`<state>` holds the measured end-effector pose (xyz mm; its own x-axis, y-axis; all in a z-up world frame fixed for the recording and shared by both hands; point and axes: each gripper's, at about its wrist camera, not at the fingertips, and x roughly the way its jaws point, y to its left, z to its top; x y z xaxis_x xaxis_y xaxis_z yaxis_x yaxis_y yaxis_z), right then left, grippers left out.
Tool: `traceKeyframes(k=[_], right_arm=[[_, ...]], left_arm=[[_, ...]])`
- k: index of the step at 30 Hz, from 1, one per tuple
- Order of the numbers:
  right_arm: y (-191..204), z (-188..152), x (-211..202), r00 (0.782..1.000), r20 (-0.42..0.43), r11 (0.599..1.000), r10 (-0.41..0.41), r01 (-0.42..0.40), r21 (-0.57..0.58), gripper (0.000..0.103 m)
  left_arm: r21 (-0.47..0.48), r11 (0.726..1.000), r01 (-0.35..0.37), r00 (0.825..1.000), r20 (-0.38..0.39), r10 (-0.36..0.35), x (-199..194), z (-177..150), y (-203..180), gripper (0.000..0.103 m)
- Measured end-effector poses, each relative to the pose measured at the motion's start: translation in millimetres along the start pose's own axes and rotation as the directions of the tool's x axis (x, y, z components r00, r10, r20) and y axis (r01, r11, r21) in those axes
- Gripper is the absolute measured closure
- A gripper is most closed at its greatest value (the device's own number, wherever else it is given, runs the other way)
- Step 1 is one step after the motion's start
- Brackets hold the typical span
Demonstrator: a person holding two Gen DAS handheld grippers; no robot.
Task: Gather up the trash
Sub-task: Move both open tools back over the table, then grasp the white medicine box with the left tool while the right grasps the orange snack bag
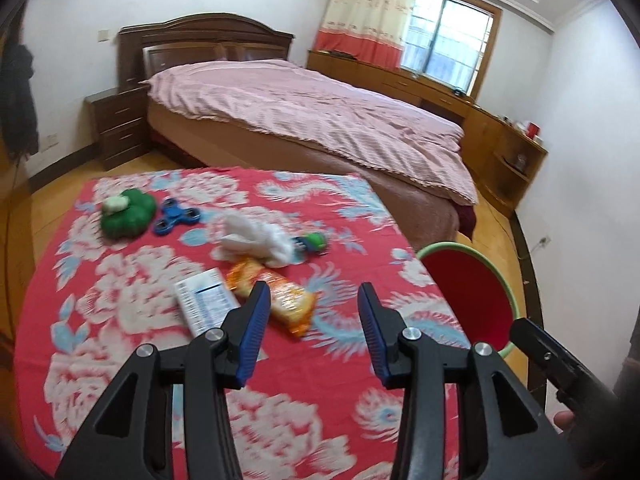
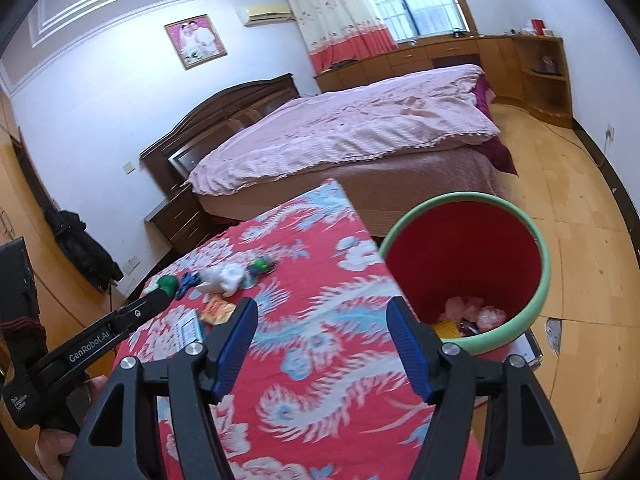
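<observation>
On the red flowered table (image 1: 168,360) lie an orange snack wrapper (image 1: 280,300), a white printed box (image 1: 204,304) and crumpled white tissue (image 1: 256,240). My left gripper (image 1: 314,300) hovers open above the cloth, just right of the wrapper, with nothing between its blue pads. My right gripper (image 2: 322,312) is also open and empty, over the table's right edge (image 2: 360,216). A red bin with a green rim (image 2: 464,272) stands on the floor beside the table, with some trash at its bottom. The same bin (image 1: 472,296) shows in the left wrist view.
A green toy (image 1: 128,216), a blue fidget spinner (image 1: 176,216) and a small green and blue item (image 1: 312,242) lie on the far part of the table. A bed with a pink cover (image 1: 312,120) stands beyond, with a nightstand (image 1: 120,128) and wooden cabinets (image 1: 500,152).
</observation>
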<state>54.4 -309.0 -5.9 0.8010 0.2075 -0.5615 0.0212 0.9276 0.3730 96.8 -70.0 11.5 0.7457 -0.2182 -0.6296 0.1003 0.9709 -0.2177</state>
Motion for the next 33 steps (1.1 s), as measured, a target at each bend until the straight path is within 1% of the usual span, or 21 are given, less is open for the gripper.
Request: traceKeyframes(k=[5, 11, 13, 15, 16, 18, 20, 27, 33], right_arm=[[20.2, -5.9, 0.5, 1.000, -0.010, 0.999, 0.016, -0.016, -0.027, 0.033], [37.1, -14.2, 3.0, 1.000, -0.023, 0.999, 0.013, -0.014, -0.051, 0.033], [41.5, -17.6, 3.1, 1.000, -0.024, 0.998, 0.007, -0.008, -0.055, 0.033], [44.7, -20.5, 3.9, 1.000, -0.031, 0.999, 0.003, -0.005, -0.049, 0.033], [45.7, -21.7, 3.8, 0.999, -0.033, 0.999, 0.004, -0.006, -0.048, 0.033], [48.8, -23.9, 5.0, 0.999, -0.037, 0.999, -0.003, 0.001, -0.051, 0.030], [50.8, -26.3, 5.5, 0.999, -0.045, 0.999, -0.009, 0.007, -0.050, 0.029], [56.2, -33.4, 7.0, 0.997, -0.057, 0.998, -0.049, 0.046, -0.051, 0.029], [61.4, -32.0, 19.5, 0.995, -0.068, 0.996, -0.069, 0.064, -0.066, 0.025]], left_arm=[[-0.045, 0.998, -0.035, 0.999, -0.003, 0.035, -8.0, -5.9, 26.5, 0.058], [-0.082, 0.995, -0.055, 0.999, -0.008, 0.054, -9.2, -9.5, 48.2, 0.056], [-0.095, 0.993, -0.068, 0.998, -0.020, 0.067, -4.4, -11.2, 54.6, 0.056], [-0.112, 0.991, -0.071, 0.997, -0.049, 0.066, 1.8, -12.5, 61.2, 0.055], [-0.121, 0.990, -0.072, 0.996, -0.067, 0.064, 6.1, -12.9, 65.3, 0.055], [-0.134, 0.988, -0.078, 0.994, -0.084, 0.067, 10.8, -13.8, 69.7, 0.055], [-0.142, 0.986, -0.085, 0.993, -0.098, 0.071, 14.5, -15.3, 73.8, 0.055], [-0.126, 0.988, -0.084, 0.990, -0.126, 0.068, 32.5, -15.5, 74.6, 0.054], [-0.131, 0.987, -0.088, 0.981, -0.182, 0.064, 59.1, -17.8, 81.1, 0.054]])
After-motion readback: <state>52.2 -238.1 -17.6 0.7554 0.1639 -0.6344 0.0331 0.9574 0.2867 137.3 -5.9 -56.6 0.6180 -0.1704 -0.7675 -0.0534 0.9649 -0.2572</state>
